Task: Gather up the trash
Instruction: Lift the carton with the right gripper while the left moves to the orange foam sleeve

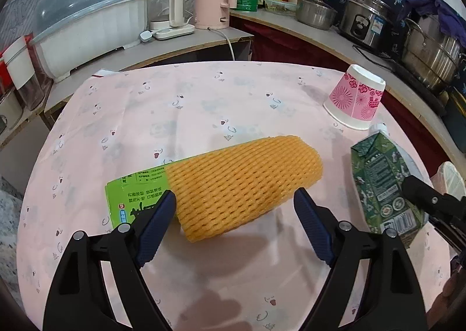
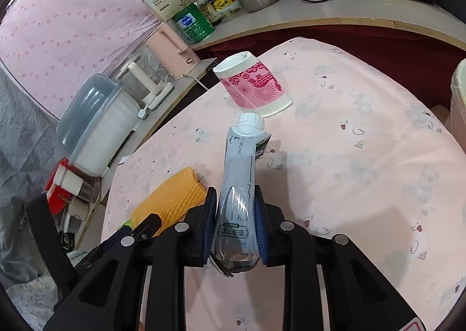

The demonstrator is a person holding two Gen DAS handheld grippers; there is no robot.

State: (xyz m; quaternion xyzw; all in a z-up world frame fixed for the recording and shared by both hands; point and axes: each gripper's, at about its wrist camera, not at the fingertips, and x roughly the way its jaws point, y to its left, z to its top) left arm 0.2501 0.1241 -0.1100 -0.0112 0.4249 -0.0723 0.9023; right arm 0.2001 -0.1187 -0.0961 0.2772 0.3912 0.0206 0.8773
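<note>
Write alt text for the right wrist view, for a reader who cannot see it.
The right gripper is clamped on a grey milk carton with a white cap, above a pink tablecloth. Beyond lies an upside-down pink-patterned paper cup, and to the left an orange foam net sleeve.

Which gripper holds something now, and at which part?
The right gripper pinches the milk carton at its lower body. The left gripper is open, holding nothing.

Bare cloth (image 1: 180, 115) left of upturned cup (image 1: 354, 98).
</note>
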